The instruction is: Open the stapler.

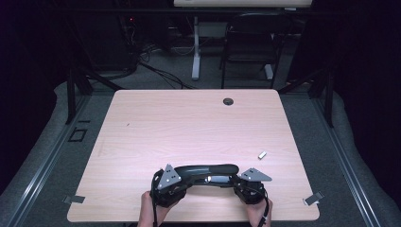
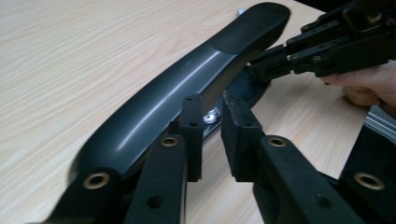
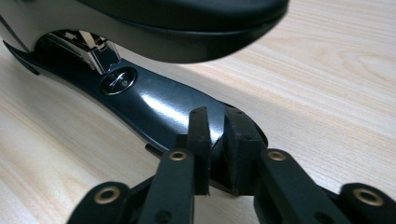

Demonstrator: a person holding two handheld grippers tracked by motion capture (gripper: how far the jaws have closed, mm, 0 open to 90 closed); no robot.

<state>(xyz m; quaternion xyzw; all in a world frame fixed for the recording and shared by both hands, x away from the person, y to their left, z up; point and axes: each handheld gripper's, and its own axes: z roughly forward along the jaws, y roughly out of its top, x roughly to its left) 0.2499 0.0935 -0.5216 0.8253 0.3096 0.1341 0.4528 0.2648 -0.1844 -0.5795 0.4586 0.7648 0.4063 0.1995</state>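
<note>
A big black stapler lies near the table's front edge, between the two hand-held grippers. My left gripper comes in from the left. In the left gripper view its jaws stand narrow at the stapler's lower part, where a silver rivet shows in the slim gap between the pads. My right gripper comes in from the right. Its jaws pinch the end of the glossy base under the raised top arm, and the staple channel shows as bright metal. The left gripper view also shows the right gripper on that base end.
A small pale block lies on the wood right of the stapler. A dark grommet hole sits near the table's far edge. A black chair and a white desk leg stand beyond the light wooden table.
</note>
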